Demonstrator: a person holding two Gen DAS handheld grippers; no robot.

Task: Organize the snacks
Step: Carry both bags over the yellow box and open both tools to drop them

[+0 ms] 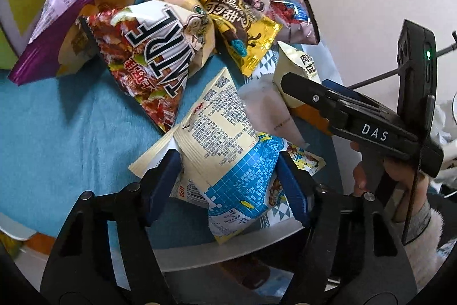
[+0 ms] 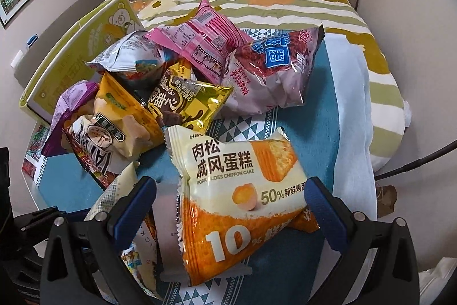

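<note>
1. The left tongs (image 1: 228, 176) have their two blue pads pressed on both sides of a cream and blue snack bag (image 1: 228, 162). The bag bulges between them, so I think it is being held tight to be picked out of the mess.
2. The right tongs (image 2: 232, 199) sit around an orange and cream cake bag (image 2: 240, 196). The pads are wide apart. The right pad is at the bag's edge, but the left pad has a gap beside it. So they are open and do not have a real hold yet.
3. Both bags are at the near edge of the blue cloth (image 1: 57, 119), close to each other. That may be why the two tongs work side by side.
4. The other snacks lie in a jumbled pile (image 2: 171, 76) farther back: a gold bag (image 2: 194, 102), a pink bag (image 2: 205, 33) and a purple bag (image 1: 85, 5) lean on one another. They still need sorting.
5. A green box (image 2: 71, 53) stands open beside the pile. I guess snacks could go in there, but I cannot be sure.
</note>
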